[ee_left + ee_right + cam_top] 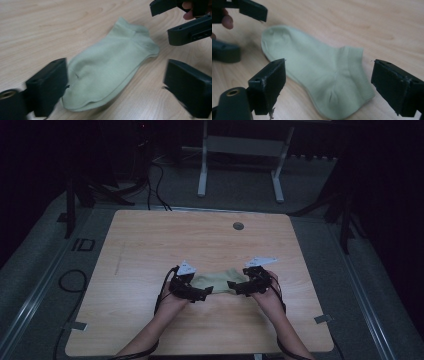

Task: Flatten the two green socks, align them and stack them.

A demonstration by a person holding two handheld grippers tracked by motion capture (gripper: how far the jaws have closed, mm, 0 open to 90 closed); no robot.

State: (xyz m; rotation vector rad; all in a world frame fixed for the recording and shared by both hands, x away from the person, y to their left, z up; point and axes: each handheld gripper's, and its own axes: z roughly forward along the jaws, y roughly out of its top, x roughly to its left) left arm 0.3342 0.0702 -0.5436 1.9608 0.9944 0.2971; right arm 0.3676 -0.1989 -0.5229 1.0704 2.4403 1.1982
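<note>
Pale green ankle sock (110, 67), lying flat on the wooden table (150, 240) — between both grippers, untouched

A dim recording lab or studio: a lone wooden table (150, 240) with a round cable grommet (238, 226) stands on grey carpet (30, 270), black cables (157, 185) trail across the floor, dark stand legs (70, 210) flank it, and a white metal frame (240, 165) stands behind

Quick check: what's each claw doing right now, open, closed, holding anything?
Left claw: open, jaws wide apart at the toe end of the green sock, holding nothing.
Right claw: open, jaws wide apart at the sock's cuff end, holding nothing.
</note>
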